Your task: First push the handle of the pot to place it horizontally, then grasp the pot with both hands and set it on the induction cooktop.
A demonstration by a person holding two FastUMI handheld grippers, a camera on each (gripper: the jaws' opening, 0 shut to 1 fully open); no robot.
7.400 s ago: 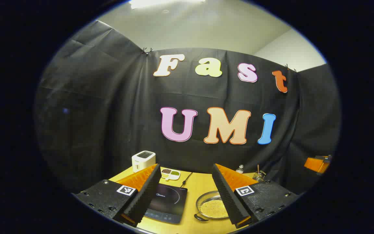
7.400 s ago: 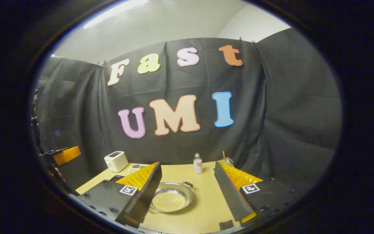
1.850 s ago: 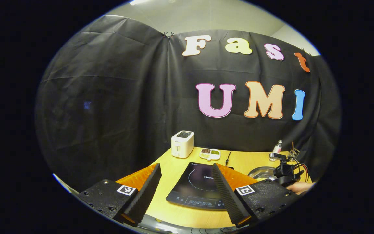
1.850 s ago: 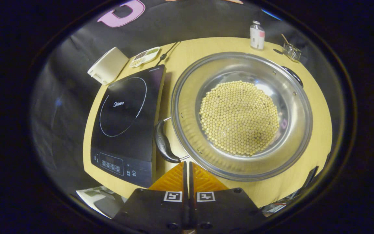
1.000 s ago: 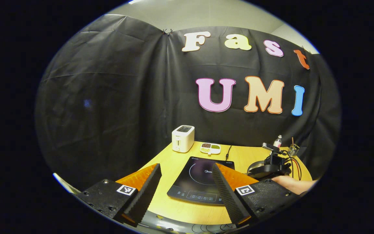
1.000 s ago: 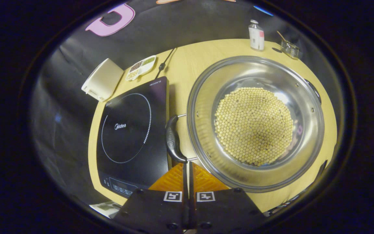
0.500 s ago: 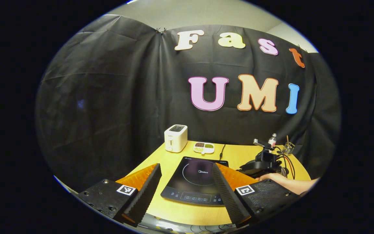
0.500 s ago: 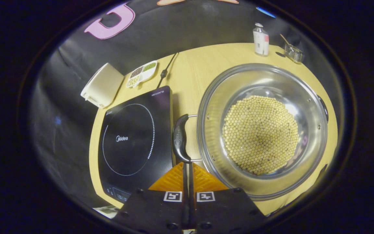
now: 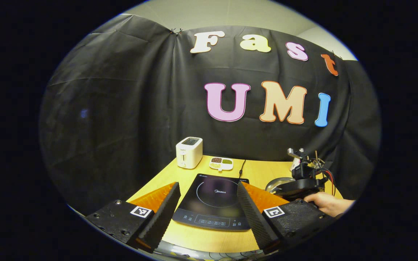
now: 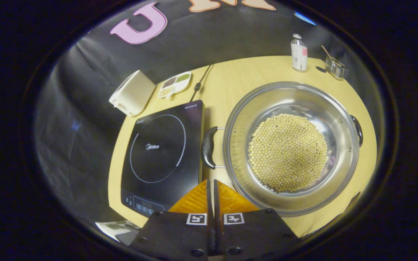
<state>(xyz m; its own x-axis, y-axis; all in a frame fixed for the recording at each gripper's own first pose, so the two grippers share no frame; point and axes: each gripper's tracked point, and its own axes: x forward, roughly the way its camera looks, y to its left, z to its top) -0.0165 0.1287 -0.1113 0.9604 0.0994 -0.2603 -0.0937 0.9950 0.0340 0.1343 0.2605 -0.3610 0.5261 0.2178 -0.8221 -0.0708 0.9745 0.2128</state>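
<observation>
Steel pot of yellow beans (image 10: 290, 148) | heavy, slick; grip black side handles (image 10: 208, 147) ahead of jaws | right gripper (image 10: 210, 192) jaws together, left gripper (image 9: 207, 206) jaws apart

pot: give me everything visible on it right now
The pot is a wide, shallow, shiny metal pan, uncovered, sitting upright on the wooden table just right of the induction cooktop, not on it. A layer of small pale round beans covers its bottom. It has two dark side handles on wire brackets: the near handle faces the cooktop, the far handle sits opposite. The right gripper, shut, sits just short of the near handle, not touching.
</observation>
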